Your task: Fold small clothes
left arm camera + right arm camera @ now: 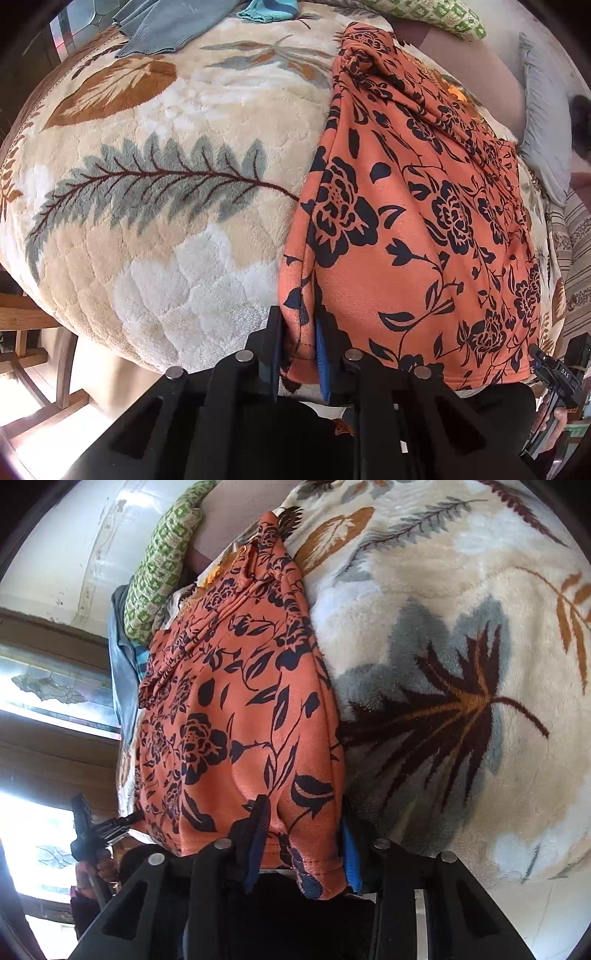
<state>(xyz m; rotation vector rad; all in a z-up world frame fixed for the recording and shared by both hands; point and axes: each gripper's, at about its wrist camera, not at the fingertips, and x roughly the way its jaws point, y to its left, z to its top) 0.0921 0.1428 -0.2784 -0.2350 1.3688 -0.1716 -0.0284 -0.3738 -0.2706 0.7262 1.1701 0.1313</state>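
An orange garment with a black flower print (406,221) lies lengthwise on a plush leaf-patterned blanket (166,184). My left gripper (299,350) points steeply down at the garment's near left corner, shut on a fold of the hem between its fingers. In the right wrist view the same garment (229,701) runs away from the camera. My right gripper (304,840) holds the near right corner, with bunched hem filling the gap between its pads. Each gripper shows at the edge of the other's view, the right one (554,369) and the left one, held by a hand (96,830).
A grey-blue garment (166,26) and a teal one (266,11) lie at the blanket's far side. A green patterned pillow (436,14) and a grey pillow (543,110) sit beyond the orange garment. A wooden chair (29,332) stands by the bed's near left edge.
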